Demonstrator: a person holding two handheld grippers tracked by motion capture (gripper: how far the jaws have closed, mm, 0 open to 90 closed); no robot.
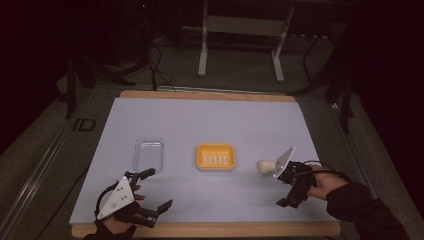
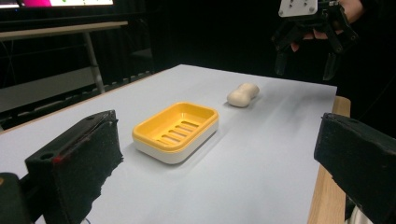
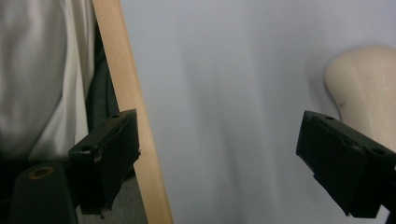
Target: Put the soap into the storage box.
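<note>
A yellow soap dish [image 1: 216, 156] [image 2: 177, 130] on a white base sits mid-table on the pale sheet. To its right lies a cream, peanut-shaped bar of soap [image 1: 264, 166] [image 2: 243, 94] [image 3: 369, 88]. My right gripper [image 1: 281, 189] [image 2: 306, 65] [image 3: 219, 140] hovers just right of the soap, open and empty; in the right gripper view the soap lies outside and beyond one jaw, not between the two. My left gripper [image 1: 156, 191] [image 2: 218, 140] rests near the front left edge, jaws wide open with nothing between them, pointing toward the dish.
A clear plastic tray [image 1: 149, 154] lies left of the dish. The pale sheet [image 1: 210, 125] covers a wooden table whose edge [image 3: 135, 140] [image 2: 334, 186] runs close to the right gripper. Metal frame legs [image 1: 202, 50] stand beyond the far edge.
</note>
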